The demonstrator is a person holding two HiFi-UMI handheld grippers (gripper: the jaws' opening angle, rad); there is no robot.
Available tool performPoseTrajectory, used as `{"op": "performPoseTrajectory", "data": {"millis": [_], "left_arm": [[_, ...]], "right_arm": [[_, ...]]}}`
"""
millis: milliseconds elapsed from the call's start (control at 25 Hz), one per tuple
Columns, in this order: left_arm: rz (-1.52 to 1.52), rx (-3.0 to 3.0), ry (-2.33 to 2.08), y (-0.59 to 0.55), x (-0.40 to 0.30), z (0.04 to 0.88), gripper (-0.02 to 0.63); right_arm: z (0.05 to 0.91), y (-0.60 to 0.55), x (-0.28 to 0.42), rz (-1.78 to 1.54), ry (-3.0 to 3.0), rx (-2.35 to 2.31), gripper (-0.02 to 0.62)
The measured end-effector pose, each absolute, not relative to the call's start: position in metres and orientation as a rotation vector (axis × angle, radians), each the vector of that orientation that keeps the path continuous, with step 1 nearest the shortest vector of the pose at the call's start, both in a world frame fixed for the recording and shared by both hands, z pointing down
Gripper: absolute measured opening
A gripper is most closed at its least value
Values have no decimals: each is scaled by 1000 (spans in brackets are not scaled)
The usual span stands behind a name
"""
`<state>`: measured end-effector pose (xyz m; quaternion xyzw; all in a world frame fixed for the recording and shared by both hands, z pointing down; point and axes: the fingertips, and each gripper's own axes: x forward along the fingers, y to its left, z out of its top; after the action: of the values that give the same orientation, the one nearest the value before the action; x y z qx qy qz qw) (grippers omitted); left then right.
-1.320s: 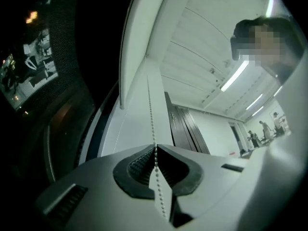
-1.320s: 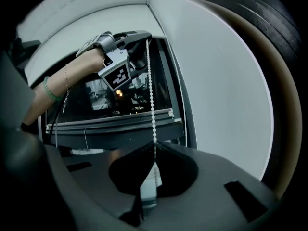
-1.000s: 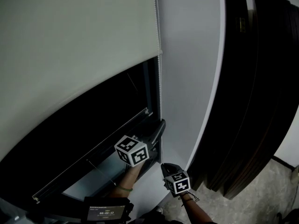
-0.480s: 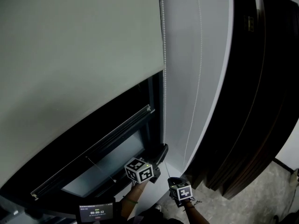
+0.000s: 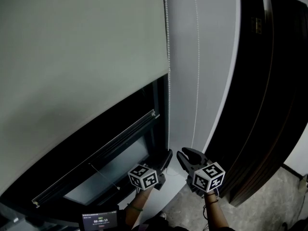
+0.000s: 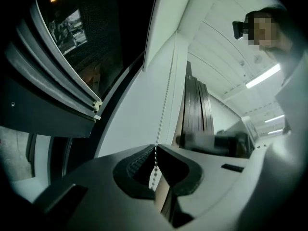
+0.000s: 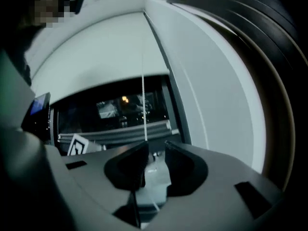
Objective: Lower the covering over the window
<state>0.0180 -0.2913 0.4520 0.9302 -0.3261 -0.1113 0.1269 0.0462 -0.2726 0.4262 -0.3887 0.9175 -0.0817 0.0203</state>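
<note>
Progress: roller blind partway down, lower window uncovered | left tongs pinching bead chain | right tongs just opening wide, chain strand at gap, unpinched | more pulls likely needed

Your left claw was matte black with ribbed inner pads. It carried a white cube printed with black square markers. Your right claw matched it and bore its own marker cube. Its jaws had just been opening, with a thin cord at one tip. You wore a thin greenish band on your left wrist and a dark strap on your right.
</note>
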Motion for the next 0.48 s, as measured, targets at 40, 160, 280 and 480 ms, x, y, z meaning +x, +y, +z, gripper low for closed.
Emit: {"op": "performPoseTrajectory", "data": {"millis": [40,160,280,480], "left_arm": [[-324,2707,-947,-291,19,452,14],[-326,2708,-942,-290,21,452,14],[-327,2708,-942,-290,21,452,14],[-312,2718,-946,-291,23,452,14]], "right_arm": [[393,-276,44,-172,2830,-1164,94],[304,-285,34,42,2790,-1070,110],[237,-299,27,191,2755,-1029,114],[161,-310,12,330,2724,-964,114]]}}
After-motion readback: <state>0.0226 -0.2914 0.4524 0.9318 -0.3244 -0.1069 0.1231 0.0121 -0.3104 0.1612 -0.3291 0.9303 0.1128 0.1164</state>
